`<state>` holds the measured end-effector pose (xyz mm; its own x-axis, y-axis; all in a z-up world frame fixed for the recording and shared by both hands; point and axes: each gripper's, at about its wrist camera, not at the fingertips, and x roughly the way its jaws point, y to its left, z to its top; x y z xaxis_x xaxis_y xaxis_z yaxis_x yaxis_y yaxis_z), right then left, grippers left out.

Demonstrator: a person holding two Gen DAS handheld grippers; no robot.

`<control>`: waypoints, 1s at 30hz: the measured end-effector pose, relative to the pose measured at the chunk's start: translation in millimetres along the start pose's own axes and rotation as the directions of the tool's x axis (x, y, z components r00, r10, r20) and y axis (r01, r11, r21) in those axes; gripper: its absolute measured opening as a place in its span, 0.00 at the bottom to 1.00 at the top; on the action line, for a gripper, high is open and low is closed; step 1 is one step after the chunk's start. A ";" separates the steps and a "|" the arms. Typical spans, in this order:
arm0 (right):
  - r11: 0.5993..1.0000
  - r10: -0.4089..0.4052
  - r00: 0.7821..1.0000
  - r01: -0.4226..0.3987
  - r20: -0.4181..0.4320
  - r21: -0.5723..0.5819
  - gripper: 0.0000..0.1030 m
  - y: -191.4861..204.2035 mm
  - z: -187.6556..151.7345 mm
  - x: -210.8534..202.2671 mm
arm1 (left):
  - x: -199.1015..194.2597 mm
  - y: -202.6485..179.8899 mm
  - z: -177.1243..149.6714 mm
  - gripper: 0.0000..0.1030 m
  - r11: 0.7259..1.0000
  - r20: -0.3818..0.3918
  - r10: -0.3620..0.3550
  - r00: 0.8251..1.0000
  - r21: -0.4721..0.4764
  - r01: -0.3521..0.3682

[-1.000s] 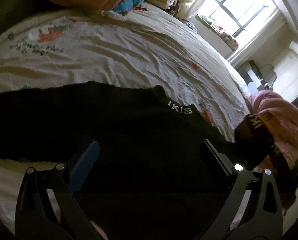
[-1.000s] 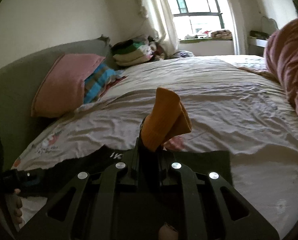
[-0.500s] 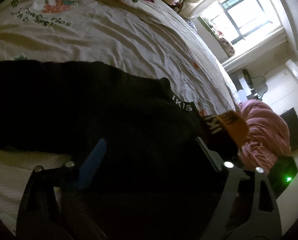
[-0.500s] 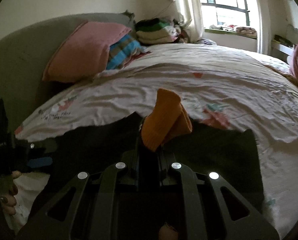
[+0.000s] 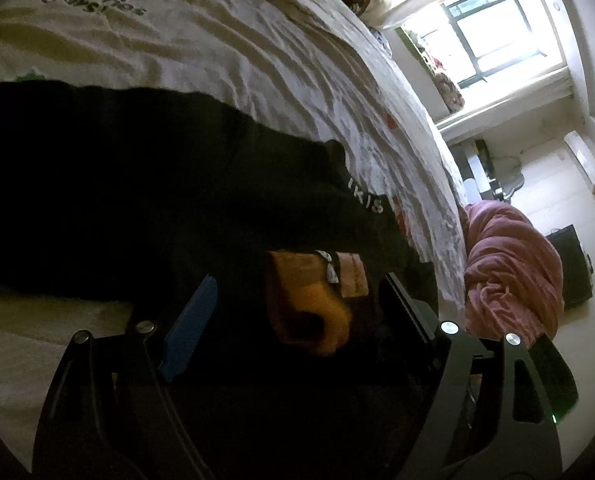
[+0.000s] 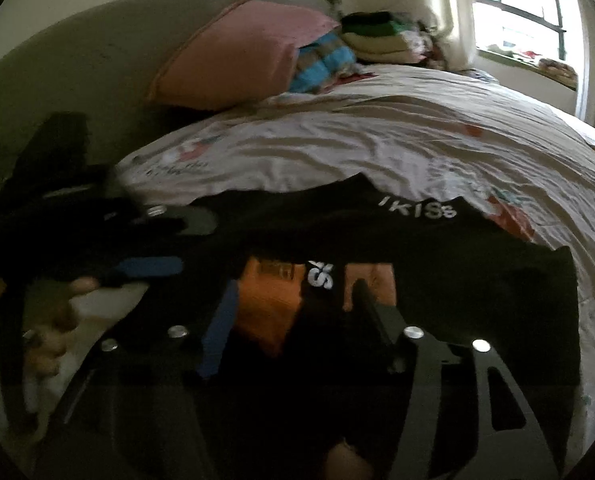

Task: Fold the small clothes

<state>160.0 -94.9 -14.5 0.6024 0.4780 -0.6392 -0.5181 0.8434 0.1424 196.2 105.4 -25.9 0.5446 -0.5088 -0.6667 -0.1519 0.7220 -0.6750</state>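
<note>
Release under way: right gripper (image 6: 293,312) parted, jaws just opened, orange sock (image 6: 273,300) lying loose between them on the black garment (image 6: 437,264), pads off the cloth. Left gripper (image 5: 297,300) wide, jaws just narrowed a little, the same sock between its fingers, untouched as far as can be seen. Looks like a set-down of the folded sock, nearly done. Next: back both grippers off without snagging the knit, then take a fresh grip if another fold is wanted. Beyond the garment's far hem, rumpled bedsheet (image 6: 377,144), plenty of room there. Far left, pink pillow (image 6: 233,56) against the headboard; far right, window (image 5: 493,28).
</note>
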 end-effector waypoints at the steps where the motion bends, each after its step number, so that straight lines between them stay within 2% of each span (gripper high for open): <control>1: 1.000 0.026 1.000 -0.026 -0.003 0.000 0.59 0.2 -3.3 -6.0 | 3.9 -1.2 -1.9 0.72 1.000 -0.010 0.004 1.000 0.008 -0.004; 3: 1.000 0.029 1.000 -0.029 0.000 0.009 0.59 -2.4 -8.3 -16.5 | 11.1 -2.8 -5.1 0.69 1.000 -0.026 0.019 0.999 0.017 -0.019; 5: 0.999 0.007 1.000 -0.007 0.003 0.035 0.59 -11.5 -13.5 -26.8 | 20.0 -3.2 -8.9 0.53 1.000 -0.048 0.025 0.999 0.016 -0.025; 10: 0.988 -0.060 0.998 0.055 0.025 0.141 0.59 -45.1 -23.4 -50.5 | 47.1 -14.3 -20.1 0.51 0.997 -0.099 0.067 0.993 0.043 -0.063; 12: 0.980 -0.087 0.996 0.080 0.030 0.183 0.59 -59.4 -26.7 -58.0 | 55.3 -23.0 -22.3 0.34 0.994 -0.096 0.090 0.991 0.063 -0.084; 13: 0.976 -0.098 0.995 0.090 0.032 0.197 0.59 -64.8 -27.9 -60.6 | 57.1 -26.9 -23.0 0.12 0.993 -0.088 0.095 0.992 0.077 -0.088; 14: 0.971 -0.115 0.993 0.106 0.032 0.213 0.59 -71.1 -29.5 -64.2 | 58.7 -31.3 -23.1 0.07 0.992 -0.085 0.089 0.992 0.093 -0.081; 19: 0.953 -0.199 0.980 0.188 0.021 0.239 0.59 -93.2 -35.3 -73.9 | 33.8 -70.8 -19.8 0.06 0.968 0.025 0.080 0.996 0.235 -0.084; 22: 0.939 -0.232 0.973 0.222 0.009 0.263 0.59 -105.0 -37.8 -73.8 | 11.6 -87.9 -20.1 0.06 0.944 0.102 0.079 0.992 0.311 -0.107; 26: 0.927 -0.264 0.964 0.258 -0.016 0.273 0.59 -112.7 -37.3 -66.3 | 3.1 -80.1 -18.9 0.06 0.929 0.142 0.135 0.981 0.325 -0.175; 30: 0.923 -0.283 0.957 0.290 -0.063 0.253 0.59 -116.2 -36.7 -51.5 | 12.7 -51.6 -17.8 0.07 0.933 0.113 0.195 0.974 0.286 -0.220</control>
<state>166.9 -226.6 -25.8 0.6851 0.2035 -0.6995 -0.1502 0.9790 0.1377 196.2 53.4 -5.1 0.5939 -0.3016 -0.7458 -0.0258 0.9194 -0.3924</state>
